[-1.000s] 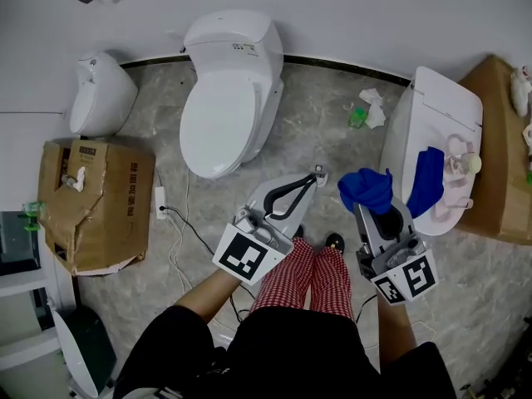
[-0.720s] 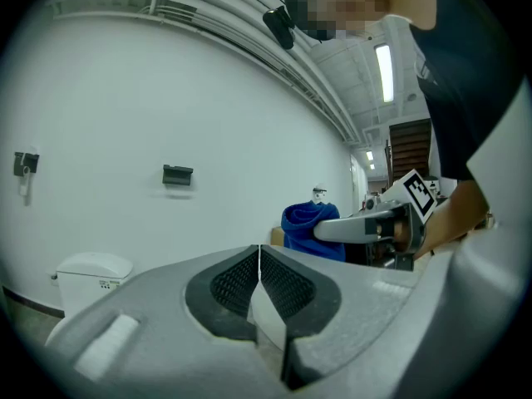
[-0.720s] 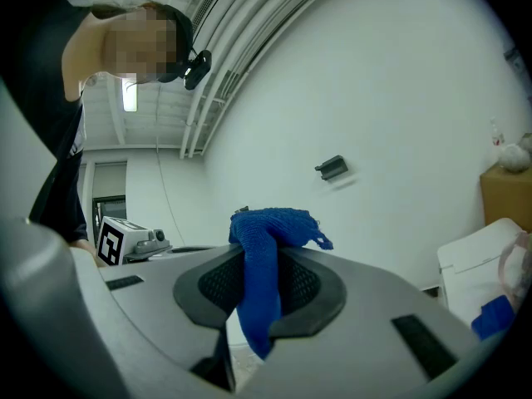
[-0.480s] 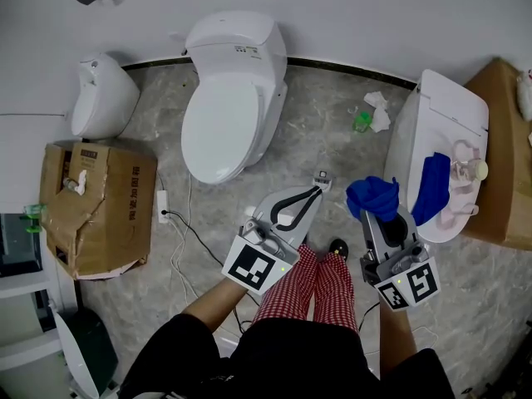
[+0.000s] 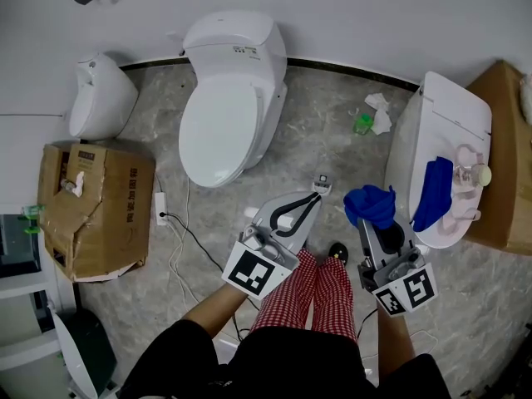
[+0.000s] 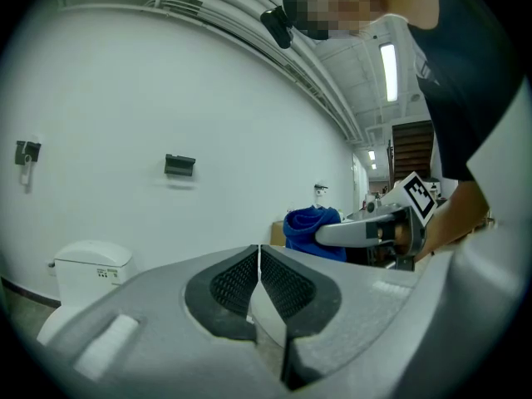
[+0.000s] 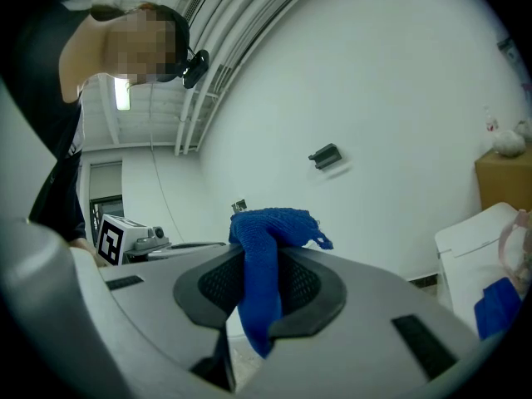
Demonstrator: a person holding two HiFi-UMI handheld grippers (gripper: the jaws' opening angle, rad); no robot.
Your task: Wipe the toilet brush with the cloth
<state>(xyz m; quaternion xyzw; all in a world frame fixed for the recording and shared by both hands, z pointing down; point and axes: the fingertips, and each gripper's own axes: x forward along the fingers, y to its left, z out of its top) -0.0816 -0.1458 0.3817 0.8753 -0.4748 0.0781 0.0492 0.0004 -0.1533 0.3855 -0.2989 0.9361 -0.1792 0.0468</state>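
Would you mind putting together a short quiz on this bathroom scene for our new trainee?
1. True or false: the right gripper has nothing between its jaws.
2. Where does the second blue cloth lie? A) on the cardboard box B) on the white toilet at the right of the head view C) on the floor
3. Fill in: the left gripper has its jaws ____.
Key: 1 false, they are shut on a blue cloth; 2 B; 3 shut.
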